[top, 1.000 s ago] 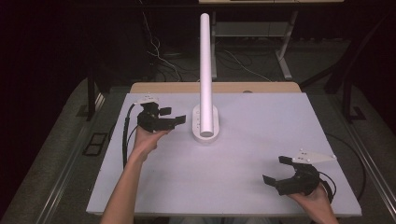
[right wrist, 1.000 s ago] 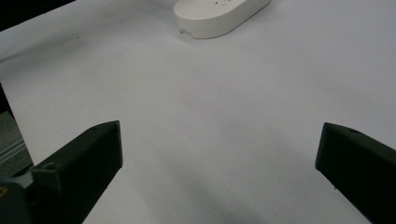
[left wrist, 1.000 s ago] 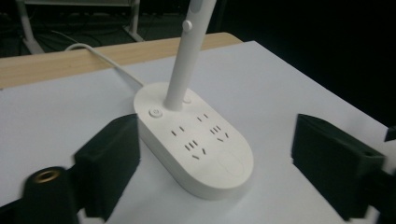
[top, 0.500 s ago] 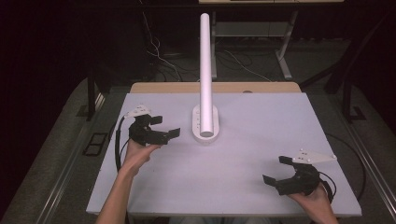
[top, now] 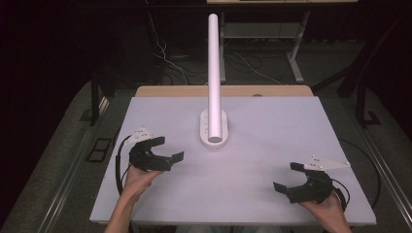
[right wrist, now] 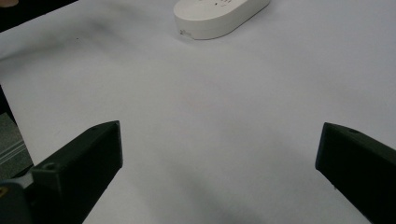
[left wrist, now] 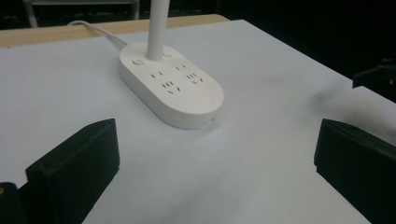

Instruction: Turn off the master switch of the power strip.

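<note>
A white oval power strip [top: 214,132] [left wrist: 173,88] [right wrist: 219,16] lies at the middle back of the white table [top: 277,126], with a tall white pole [top: 213,73] [left wrist: 156,28] rising from it. My left gripper [top: 171,148] [left wrist: 215,158] hovers left of the strip near the table's left edge and points toward it. Its jaws have just been opening and stand wide apart with nothing between them. My right gripper [top: 285,176] [right wrist: 219,168] rests open near the front right corner, with bare table between its jaws.
A wooden strip [top: 223,91] runs along the table's far edge, and a white cable [left wrist: 93,30] leads off from the power strip toward it. Dark floor with cables and table legs lies beyond. In the left gripper view the other gripper [left wrist: 378,79] shows at the right edge.
My left gripper has moved from beside the power strip toward the front left of the table. The right gripper has stayed in place.
</note>
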Demonstrator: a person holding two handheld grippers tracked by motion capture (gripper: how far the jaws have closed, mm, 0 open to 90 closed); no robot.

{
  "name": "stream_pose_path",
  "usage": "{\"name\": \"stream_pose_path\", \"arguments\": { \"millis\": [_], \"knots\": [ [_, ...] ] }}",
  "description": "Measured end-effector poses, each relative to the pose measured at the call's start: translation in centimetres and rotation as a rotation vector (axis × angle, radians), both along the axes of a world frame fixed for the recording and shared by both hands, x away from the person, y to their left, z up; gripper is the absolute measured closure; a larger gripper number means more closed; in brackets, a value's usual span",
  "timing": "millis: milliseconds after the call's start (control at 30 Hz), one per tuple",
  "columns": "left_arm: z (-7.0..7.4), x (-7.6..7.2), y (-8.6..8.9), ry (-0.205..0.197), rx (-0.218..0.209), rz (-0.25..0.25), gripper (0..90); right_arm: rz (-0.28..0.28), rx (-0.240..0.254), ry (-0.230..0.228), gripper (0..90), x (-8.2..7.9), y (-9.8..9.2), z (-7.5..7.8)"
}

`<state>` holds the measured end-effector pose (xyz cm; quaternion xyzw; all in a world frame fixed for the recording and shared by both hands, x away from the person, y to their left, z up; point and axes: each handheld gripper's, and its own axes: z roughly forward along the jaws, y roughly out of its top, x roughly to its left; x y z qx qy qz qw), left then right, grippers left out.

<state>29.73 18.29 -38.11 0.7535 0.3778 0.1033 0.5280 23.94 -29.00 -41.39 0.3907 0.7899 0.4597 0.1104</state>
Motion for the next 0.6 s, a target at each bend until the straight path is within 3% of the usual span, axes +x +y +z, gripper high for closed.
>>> {"name": "stream_pose_path", "arguments": {
  "millis": [100,400,600],
  "knots": [
    [-0.6,-0.9,0.1,0.001,-0.012,-0.006,0.0,-0.001,-0.001,0.001,0.1,0.1,0.0,0.0],
    [-2.1,-3.8,0.2,0.017,0.01,-0.024,0.0,-0.005,0.007,0.002,0.1,0.0,-0.2,0.0],
    [-3.2,-4.5,0.9,0.038,0.016,-0.017,0.0,-0.007,0.006,0.003,0.1,-0.1,0.0,0.0]
  ]
}}
